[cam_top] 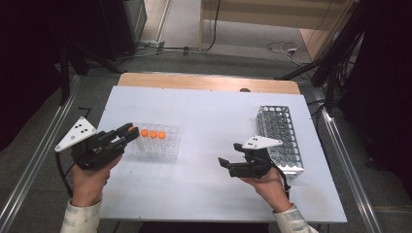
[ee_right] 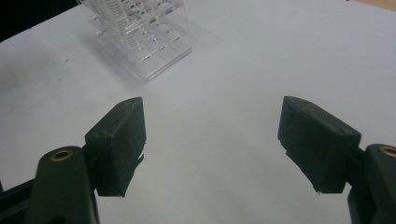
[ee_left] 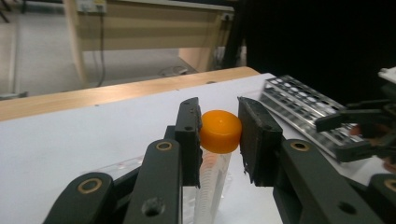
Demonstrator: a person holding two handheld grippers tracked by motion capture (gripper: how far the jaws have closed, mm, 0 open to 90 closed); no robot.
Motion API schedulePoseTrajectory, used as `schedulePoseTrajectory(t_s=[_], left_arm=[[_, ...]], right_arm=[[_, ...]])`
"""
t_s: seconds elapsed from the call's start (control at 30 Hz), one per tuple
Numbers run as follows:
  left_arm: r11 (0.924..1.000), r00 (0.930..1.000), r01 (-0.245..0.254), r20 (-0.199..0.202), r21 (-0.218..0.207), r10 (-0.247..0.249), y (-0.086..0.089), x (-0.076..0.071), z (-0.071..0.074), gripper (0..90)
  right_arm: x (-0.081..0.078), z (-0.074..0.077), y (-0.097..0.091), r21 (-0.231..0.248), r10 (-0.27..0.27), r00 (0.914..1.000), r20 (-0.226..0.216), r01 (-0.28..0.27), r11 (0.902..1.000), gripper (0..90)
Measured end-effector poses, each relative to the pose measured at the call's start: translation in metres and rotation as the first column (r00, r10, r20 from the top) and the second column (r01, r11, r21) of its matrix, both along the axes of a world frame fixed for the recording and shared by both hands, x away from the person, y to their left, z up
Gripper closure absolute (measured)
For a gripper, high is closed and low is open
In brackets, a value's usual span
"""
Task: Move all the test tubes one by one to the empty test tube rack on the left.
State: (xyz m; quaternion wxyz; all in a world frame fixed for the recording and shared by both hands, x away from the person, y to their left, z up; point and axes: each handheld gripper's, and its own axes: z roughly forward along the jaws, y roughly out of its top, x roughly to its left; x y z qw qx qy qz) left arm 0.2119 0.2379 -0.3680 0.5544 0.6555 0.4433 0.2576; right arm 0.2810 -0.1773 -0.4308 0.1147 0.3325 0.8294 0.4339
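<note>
At the near edge of the white rectangular table top [cam_top: 214, 111], two hands come in from below. The left gripper [cam_top: 127, 132] pinches a clear plastic tube with an orange screw cap [ee_left: 219, 131]; in the left gripper view its two black jaws press on the cap from either side, and the tube's ribbed body hangs down between them, clear of the table. In the high view this gripper sits at the left end of a clear acrylic tube rack [cam_top: 158, 145], which stands on the table and carries three more orange-capped tubes [cam_top: 153, 134] in a row.

The right gripper [cam_top: 227, 155] hovers over bare table nearer the middle, its jaws spread wide with nothing between them; its own view looks down on the white surface with the acrylic rack farther off. Just beyond the right hand lies a long metal wire tube rack [cam_top: 282, 138], set lengthwise along the table's right side, its holes unfilled as far as can be seen.
</note>
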Motion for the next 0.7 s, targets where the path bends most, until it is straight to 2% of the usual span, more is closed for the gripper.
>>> schedulePoseTrajectory(t_s=[0.13, 0.33, 0.5, 0.6, 0.7], left_arm=[[0.9978, 0.9980, -0.063, 0.012, 0.023, 0.063, 0.007, 0.001, -0.001, 70.7], [0.9878, 0.9888, -0.146, 0.039, 0.054, 0.144, 0.012, 0.010, -0.009, 70.7], [0.9835, 0.9841, -0.174, 0.042, 0.047, 0.172, 0.016, 0.020, -0.017, 70.7], [0.9850, 0.9841, -0.170, 0.057, 0.031, 0.168, 0.017, 0.025, -0.022, 70.7], [0.9844, 0.9837, -0.174, 0.053, 0.030, 0.172, 0.018, 0.030, -0.027, 70.7]], right_arm=[[0.001, 0.001, -0.003, 0.007, -0.011, 0.9999, -0.002, 0.011, 0.9999, 21.9], [0.000, 0.000, -0.001, 0.000, -0.006, 1.0000, -0.001, 0.006, 1.0000, 21.8], [0.000, 0.000, -0.002, 0.004, -0.009, 1.0000, 0.003, 0.009, 1.0000, 21.9], [0.000, 0.000, -0.003, 0.003, -0.013, 0.9999, 0.003, 0.013, 0.9999, 21.9], [0.000, 0.001, -0.004, 0.009, -0.015, 0.9999, 0.004, 0.015, 0.9999, 22.0]])
